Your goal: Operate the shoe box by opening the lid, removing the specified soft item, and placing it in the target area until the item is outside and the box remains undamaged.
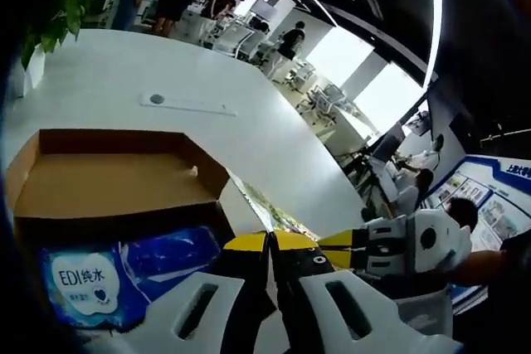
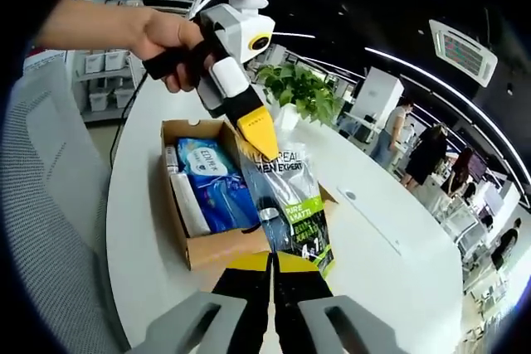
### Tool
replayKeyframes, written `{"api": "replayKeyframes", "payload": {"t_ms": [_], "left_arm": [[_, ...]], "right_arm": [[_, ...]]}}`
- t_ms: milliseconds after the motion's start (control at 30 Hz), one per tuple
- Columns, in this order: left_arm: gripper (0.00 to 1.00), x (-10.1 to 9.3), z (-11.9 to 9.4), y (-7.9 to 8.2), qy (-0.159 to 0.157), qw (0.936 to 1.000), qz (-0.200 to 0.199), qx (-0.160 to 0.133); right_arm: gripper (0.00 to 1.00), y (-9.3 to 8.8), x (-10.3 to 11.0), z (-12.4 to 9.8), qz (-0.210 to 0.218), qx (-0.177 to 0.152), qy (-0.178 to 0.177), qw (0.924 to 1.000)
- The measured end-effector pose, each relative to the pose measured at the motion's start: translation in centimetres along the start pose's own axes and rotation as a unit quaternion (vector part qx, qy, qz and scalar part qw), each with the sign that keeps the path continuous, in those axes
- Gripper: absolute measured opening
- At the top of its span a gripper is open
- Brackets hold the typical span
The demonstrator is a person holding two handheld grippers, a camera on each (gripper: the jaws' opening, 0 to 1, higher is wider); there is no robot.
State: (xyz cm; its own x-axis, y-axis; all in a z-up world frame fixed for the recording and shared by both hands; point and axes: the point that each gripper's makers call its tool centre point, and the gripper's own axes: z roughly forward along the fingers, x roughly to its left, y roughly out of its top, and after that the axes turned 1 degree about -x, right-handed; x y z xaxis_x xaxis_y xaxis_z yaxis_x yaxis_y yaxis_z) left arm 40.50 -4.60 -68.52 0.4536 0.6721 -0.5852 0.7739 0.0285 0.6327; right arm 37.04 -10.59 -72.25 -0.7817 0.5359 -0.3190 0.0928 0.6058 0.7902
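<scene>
Both tools pinch a clear packet held above the open box.

In the right gripper view, the right tool is clenched on the lower edge of the packet, which carries green and black print, while the left tool, held in a hand, grips its upper edge. The packet hangs over the cardboard box on the white worktop; a blue wipes pack lies inside. In the left gripper view, the left tool is closed on the packet beside the box, the right tool just beyond.
</scene>
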Motion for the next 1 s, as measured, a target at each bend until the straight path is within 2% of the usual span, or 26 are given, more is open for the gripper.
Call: {"api": "replayKeyframes", "payload": {"t_ms": [467,767,1000], "left_arm": [[0.00,-0.1,3.5,-0.9,0.004,0.9997,0.005,0.023],[0.00,0.4,5.7,-1.8,0.022,0.9988,0.015,0.042],[0.00,1.3,7.0,-2.4,0.036,0.9977,0.020,0.055]], "right_arm": [[0.00,-3.9,-0.9,0.6,0.044,0.023,-0.010,0.9987],[0.00,-6.5,-1.6,1.5,0.074,0.037,-0.015,0.9965],[0.00,-7.9,-2.2,2.4,0.093,0.044,-0.020,0.9945]]}}
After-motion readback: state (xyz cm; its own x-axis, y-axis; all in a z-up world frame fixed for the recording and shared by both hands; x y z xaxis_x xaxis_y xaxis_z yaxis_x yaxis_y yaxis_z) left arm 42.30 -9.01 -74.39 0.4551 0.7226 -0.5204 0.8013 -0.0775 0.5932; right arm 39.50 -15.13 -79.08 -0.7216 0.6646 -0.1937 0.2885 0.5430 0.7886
